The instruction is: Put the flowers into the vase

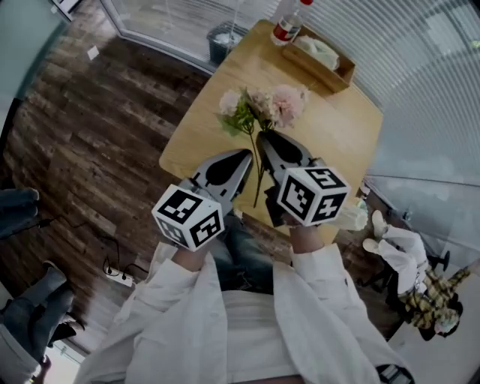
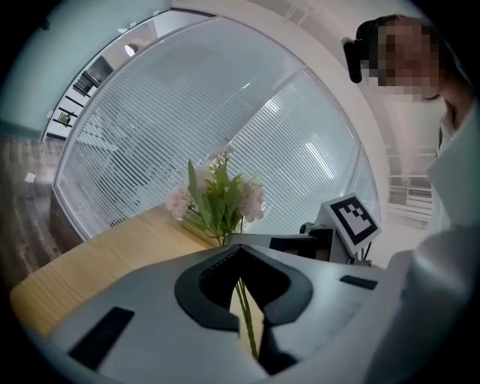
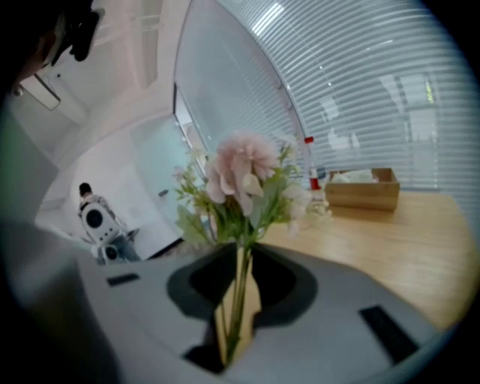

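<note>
A bunch of pale pink flowers with green leaves hangs above the wooden table, its thin green stems trailing down toward me. My right gripper is shut on the stems just under the blooms. In the right gripper view the flowers rise straight out of its jaws. My left gripper sits beside it on the left, shut on the same stems. The left gripper view shows the flowers beyond its tips. No vase shows in any view.
At the table's far end stand a clear bottle with a red label and a wooden box holding tissue. A dark bin sits on the floor beyond the table. A power strip lies on the wood floor at left.
</note>
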`<state>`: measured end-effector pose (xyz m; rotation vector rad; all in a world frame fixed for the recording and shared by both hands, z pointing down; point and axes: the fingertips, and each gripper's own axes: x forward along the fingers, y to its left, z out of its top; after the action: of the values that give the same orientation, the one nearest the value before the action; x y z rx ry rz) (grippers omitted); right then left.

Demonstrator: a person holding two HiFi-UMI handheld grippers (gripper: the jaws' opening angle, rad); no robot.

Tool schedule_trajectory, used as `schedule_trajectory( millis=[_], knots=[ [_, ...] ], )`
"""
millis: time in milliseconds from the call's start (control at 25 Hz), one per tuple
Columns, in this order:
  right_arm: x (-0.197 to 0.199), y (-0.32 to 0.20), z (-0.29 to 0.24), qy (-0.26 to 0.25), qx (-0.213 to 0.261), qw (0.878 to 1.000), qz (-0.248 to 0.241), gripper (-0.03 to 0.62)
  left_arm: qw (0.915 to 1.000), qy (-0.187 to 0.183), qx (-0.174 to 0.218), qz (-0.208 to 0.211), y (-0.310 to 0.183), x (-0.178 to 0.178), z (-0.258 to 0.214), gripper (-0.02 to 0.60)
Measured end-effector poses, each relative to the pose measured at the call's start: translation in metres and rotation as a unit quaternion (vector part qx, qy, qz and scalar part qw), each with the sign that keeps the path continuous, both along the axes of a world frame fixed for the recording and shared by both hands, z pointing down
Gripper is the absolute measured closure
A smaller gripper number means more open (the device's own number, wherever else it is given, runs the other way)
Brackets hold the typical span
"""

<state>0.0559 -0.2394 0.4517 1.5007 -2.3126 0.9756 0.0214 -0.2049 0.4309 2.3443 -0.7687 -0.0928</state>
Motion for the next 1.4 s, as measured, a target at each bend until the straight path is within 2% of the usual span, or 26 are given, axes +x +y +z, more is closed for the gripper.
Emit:
schedule_trajectory(
  millis=[280, 560, 760, 1040, 1400],
  knots=[
    [0.02, 0.018, -0.051, 0.002, 0.058, 0.998, 0.025, 0.525, 0.9974, 0.003, 0.058, 0.042, 0.014, 0.03, -0.043, 0.572],
    [0.047, 0.037, -0.103, 0.019, 0.117, 0.991, 0.064, 0.525, 0.9895, 0.007, 0.121, 0.079, 0.026, 0.052, -0.09, 0.572],
    [0.075, 0.049, -0.139, 0.025, 0.158, 0.982, 0.098, 0.525, 0.9796, 0.022, 0.165, 0.112, 0.035, 0.077, -0.125, 0.572],
    [0.115, 0.076, -0.169, 0.048, 0.195, 0.968, 0.15, 0.525, 0.9677, 0.053, 0.191, 0.155, 0.056, 0.111, -0.152, 0.572],
    [0.172, 0.109, -0.213, 0.079, 0.25, 0.941, 0.216, 0.525, 0.9434, 0.073, 0.23, 0.227, 0.075, 0.168, -0.186, 0.572]
  ],
)
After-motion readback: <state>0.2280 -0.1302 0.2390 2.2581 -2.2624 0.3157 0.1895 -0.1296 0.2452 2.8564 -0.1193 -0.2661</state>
